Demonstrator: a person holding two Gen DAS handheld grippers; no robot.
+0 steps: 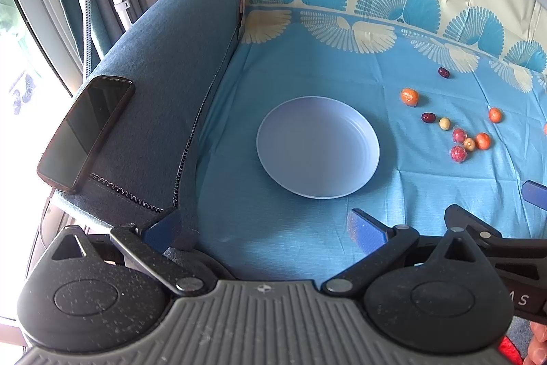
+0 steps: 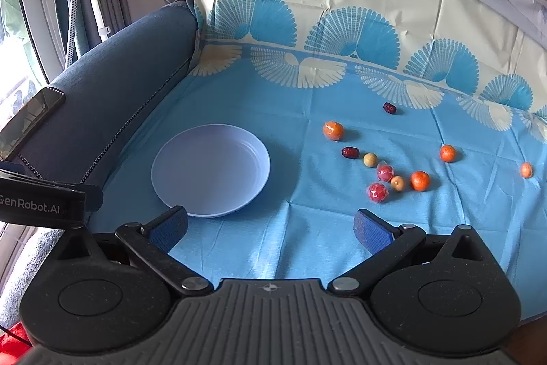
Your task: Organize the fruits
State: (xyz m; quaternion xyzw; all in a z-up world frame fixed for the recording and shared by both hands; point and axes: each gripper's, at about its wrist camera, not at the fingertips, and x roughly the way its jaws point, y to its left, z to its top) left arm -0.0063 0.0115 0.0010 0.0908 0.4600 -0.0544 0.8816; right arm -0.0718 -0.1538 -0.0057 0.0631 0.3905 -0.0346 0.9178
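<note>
Right gripper [image 2: 270, 228], shown nearest, is held with its blue-padded jaws spread wide and nothing between them, low over the near edge of the blue cloth [image 2: 307, 248]; the left gripper [image 1: 263, 230] is likewise spread and empty, with one of its fingers seen against the sofa arm [image 1: 164, 98] at the cloth's left edge. Just beyond the grippers, toward the near-left part of the cloth, a pale plate [image 2: 177, 194] is laid flat and nothing is seen in it. To its right, well apart from it, the fruits are scattered: two red fruits in clear wrap [image 2: 377, 192], two small tan round fruits [image 2: 397, 183] and a mandarin [image 2: 419, 180] are clustered close together, some possibly touching. A dark red date [image 2: 350, 153] lies just behind the cluster, a larger mandarin [image 2: 333, 130] further back, and a second date [image 2: 389, 107] nearest the patterned far border. Two more mandarins [image 2: 448, 153] are seen toward the right edge. A phone [image 1: 85, 132] rests on the sofa arm.

All pieces are judged light and small. The mandarins are judged soft-skinned and best taken across the widest part with a gentle squeeze. The wrapped fruits are expected to be slippery, the film liable to slide. The round tan fruits may roll if nudged; the dates are best taken across the short axis
</note>
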